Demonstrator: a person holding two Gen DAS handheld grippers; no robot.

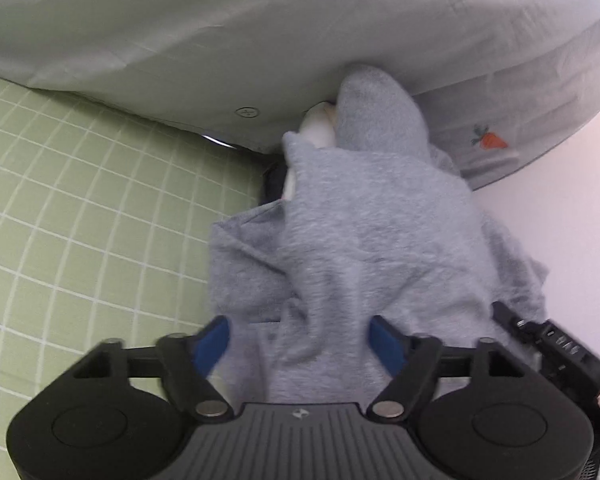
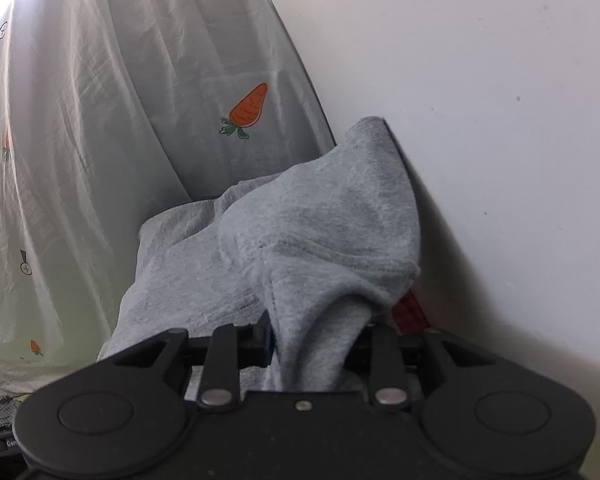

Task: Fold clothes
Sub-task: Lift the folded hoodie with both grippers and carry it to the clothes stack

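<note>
Garment (image 1: 364,232) heather grey; sheet (image 1: 80,208) pale green, white grid; pillow (image 1: 220,40) grey-white, orange carrot prints.

The garment (image 1: 380,240) lies on the sheet (image 1: 80,220), running toward 12 o'clock to touch the pillow (image 1: 220,40). The sheet extends to 9 o'clock; the wall (image 1: 572,220) stands at 3 o'clock, touching the garment.

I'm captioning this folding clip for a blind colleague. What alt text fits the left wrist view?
The left gripper stands open, its blue pads either side of a rumpled grey sweatshirt without pressing it. The garment lies on a green checked bedsheet, reaching a pale pillow with a carrot print.
</note>
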